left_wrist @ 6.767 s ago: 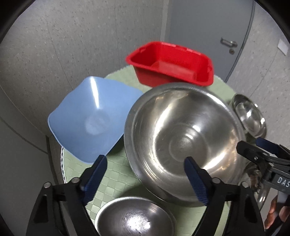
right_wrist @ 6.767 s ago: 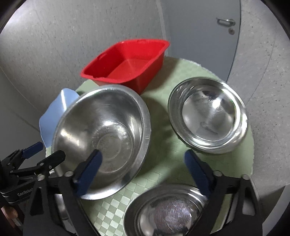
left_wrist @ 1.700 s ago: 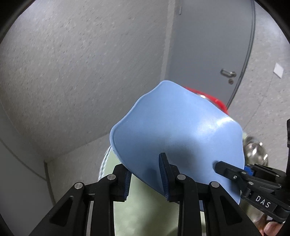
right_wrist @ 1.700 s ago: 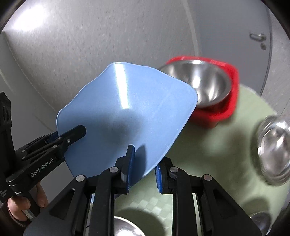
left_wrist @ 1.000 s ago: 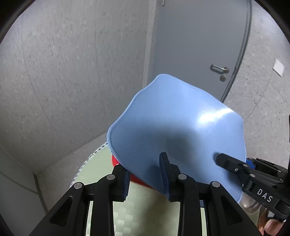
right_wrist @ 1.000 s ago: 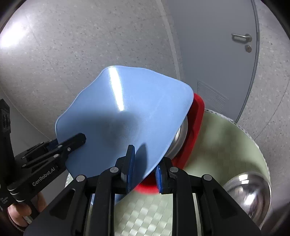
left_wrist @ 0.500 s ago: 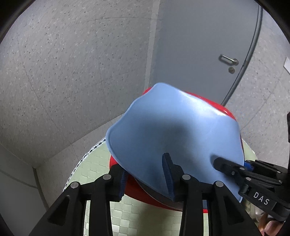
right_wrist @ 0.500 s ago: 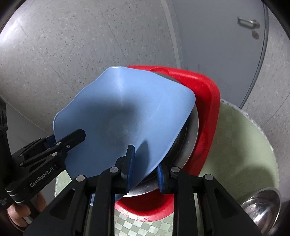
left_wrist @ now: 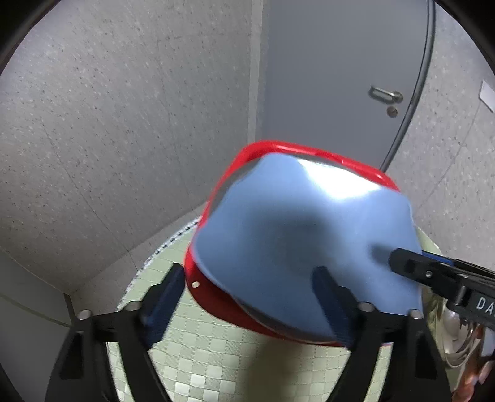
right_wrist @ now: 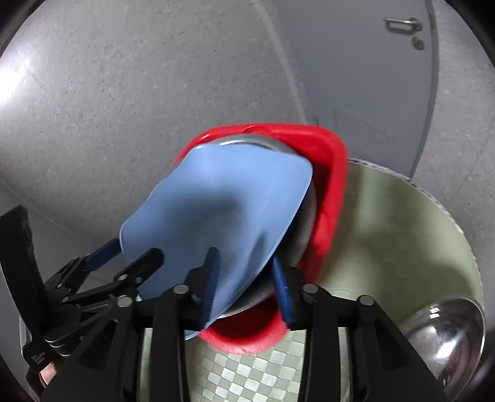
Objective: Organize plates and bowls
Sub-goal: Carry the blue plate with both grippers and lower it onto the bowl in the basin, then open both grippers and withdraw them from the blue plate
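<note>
My left tongs are spread wide, my right tongs parted around the smooth blue plastic bowl's rim, over the steel bowl in the glossy red bin.

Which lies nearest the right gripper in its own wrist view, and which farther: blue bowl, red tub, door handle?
1. Blue bowl: between the right gripper's fingers.
2. Red tub: just beyond, beneath the bowl.
3. Door handle: far back, upper right.

Both grippers spread apart.
</note>
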{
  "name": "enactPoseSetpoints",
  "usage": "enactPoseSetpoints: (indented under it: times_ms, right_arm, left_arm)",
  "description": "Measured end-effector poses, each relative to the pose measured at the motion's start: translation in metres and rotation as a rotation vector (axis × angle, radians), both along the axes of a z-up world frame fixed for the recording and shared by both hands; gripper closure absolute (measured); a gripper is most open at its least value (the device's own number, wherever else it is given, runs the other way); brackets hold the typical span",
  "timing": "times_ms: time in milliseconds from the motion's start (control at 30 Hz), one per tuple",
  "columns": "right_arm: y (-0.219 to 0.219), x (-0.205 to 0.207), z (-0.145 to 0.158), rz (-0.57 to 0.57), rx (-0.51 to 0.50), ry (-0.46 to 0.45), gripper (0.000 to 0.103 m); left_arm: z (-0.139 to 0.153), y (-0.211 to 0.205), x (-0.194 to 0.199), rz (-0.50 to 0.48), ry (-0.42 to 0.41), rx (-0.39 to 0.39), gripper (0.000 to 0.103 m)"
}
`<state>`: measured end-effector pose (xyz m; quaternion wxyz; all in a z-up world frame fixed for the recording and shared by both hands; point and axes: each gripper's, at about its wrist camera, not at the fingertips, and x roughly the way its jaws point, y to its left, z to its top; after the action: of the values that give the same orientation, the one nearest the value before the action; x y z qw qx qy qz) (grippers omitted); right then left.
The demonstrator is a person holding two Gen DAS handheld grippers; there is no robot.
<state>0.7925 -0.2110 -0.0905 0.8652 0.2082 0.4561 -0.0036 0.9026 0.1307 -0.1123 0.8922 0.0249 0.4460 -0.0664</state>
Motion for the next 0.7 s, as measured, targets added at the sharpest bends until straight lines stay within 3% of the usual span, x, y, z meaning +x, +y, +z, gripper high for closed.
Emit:
enactPoseSetpoints:
  times_ms: [267, 467, 700]
  right_arm:
    - [-0.002, -0.043, 0.026, -0.057, -0.015, -0.072, 0.058]
    - [0.003, -0.099, 0.055, -0.094, -0.063, -0.18, 0.055]
    - [-0.002, -0.165, 0.076, -0.151, -0.096, -0.244, 0.053]
  left_arm:
    - [0.016, 0.002, -0.05, -0.005, -0.055, 0.007, 0.016]
    - [0.037, -0.002, -0.107, -0.051, -0.128, -0.012, 0.013]
    - [0.062, -0.006, -0.174, -0.085, -0.201, -0.056, 0.005]
